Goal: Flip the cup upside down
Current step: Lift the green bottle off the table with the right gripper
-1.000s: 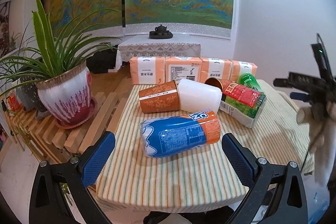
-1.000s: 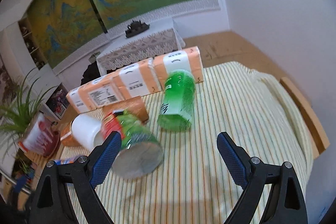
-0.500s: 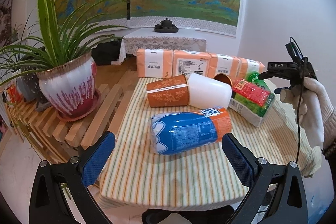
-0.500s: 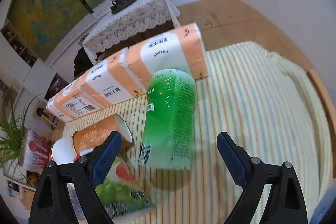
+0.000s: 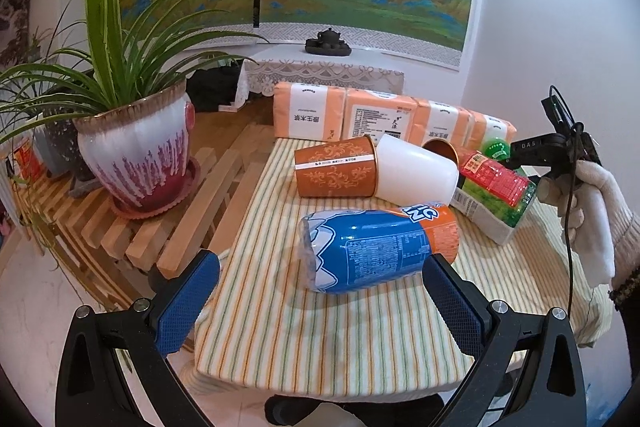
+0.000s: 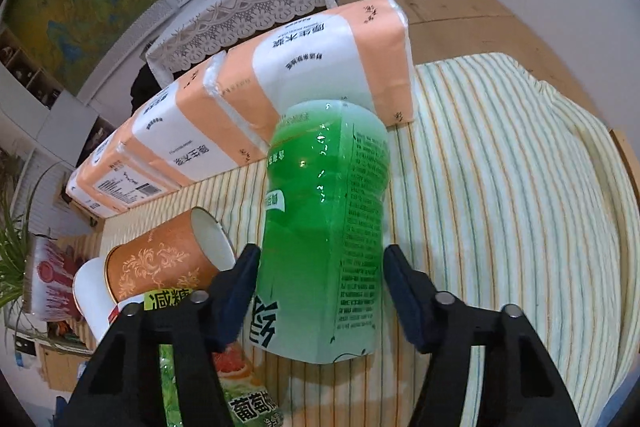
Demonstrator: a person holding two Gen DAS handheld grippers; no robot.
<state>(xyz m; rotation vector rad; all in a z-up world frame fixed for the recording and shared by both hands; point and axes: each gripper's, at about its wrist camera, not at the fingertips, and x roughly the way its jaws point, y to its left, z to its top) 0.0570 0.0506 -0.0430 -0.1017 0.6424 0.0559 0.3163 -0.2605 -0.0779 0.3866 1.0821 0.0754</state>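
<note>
A green cup (image 6: pixel 326 227) lies on its side on the striped tablecloth (image 6: pixel 500 187), its far end against the tissue packs. My right gripper (image 6: pixel 322 269) straddles it, jaws close on both sides; contact is unclear. In the left wrist view only a bit of the green cup (image 5: pixel 495 148) shows behind the red-green cup. My left gripper (image 5: pixel 320 291) is open and empty, just in front of a blue-orange cup (image 5: pixel 380 249) lying on its side.
An orange cup (image 5: pixel 336 171), a white cup (image 5: pixel 418 175), a second orange cup (image 6: pixel 160 263) and a red-green cup (image 5: pixel 496 195) lie on the table. Orange tissue packs (image 5: pixel 384 117) line the back edge. A potted plant (image 5: pixel 136 151) stands on a slatted bench at left.
My right gripper has moved forward and down onto the green cup and its jaws have narrowed around it. My left gripper has drifted slightly closer to the table.
</note>
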